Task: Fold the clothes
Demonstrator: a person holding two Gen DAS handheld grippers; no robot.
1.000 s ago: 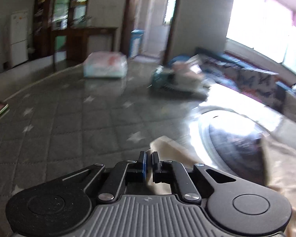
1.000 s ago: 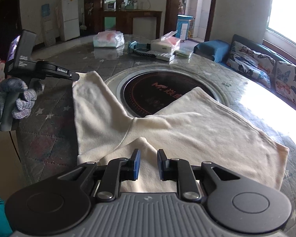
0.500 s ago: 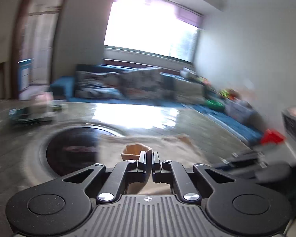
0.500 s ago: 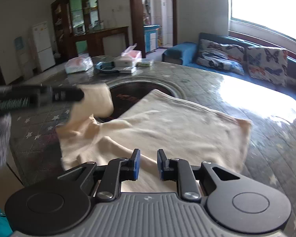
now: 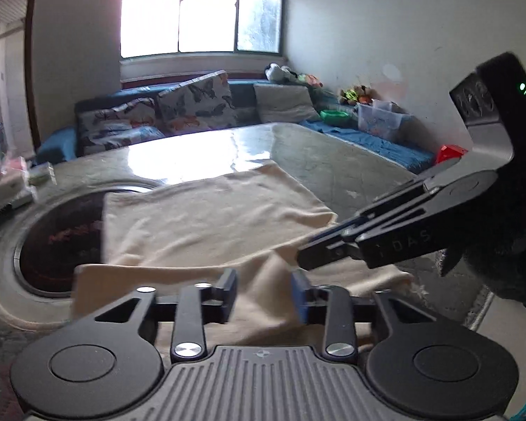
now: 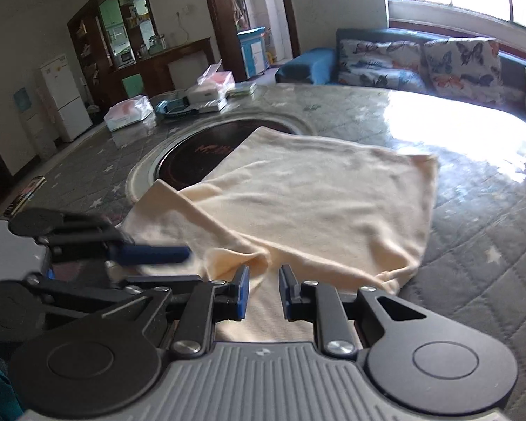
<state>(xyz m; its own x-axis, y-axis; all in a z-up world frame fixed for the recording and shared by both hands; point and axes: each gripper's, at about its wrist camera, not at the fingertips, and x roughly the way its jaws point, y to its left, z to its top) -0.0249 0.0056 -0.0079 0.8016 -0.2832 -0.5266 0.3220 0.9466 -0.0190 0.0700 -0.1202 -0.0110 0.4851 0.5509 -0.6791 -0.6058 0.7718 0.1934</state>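
A cream garment (image 5: 210,217) (image 6: 315,203) lies spread on the round table, with its near left part folded over the body. My left gripper (image 5: 263,293) is open just above the garment's near edge, and nothing sits between its fingers. My right gripper (image 6: 263,291) is also open, low over a bunched fold at the near edge. The two grippers are close together: the right gripper (image 5: 315,245) reaches in from the right in the left wrist view, and the left gripper (image 6: 179,266) shows blurred at the left in the right wrist view.
The table's grey quilted star cover (image 6: 473,280) surrounds a dark round hotplate (image 6: 200,154) partly under the garment. Tissue packs and boxes (image 6: 207,87) sit at the far side. A sofa with butterfly cushions (image 6: 420,59) runs behind. A gloved hand (image 5: 508,245) holds the right gripper.
My left gripper swung right, carrying a part of the garment over the body, then opened and let it go. My right gripper stayed open and shifted little.
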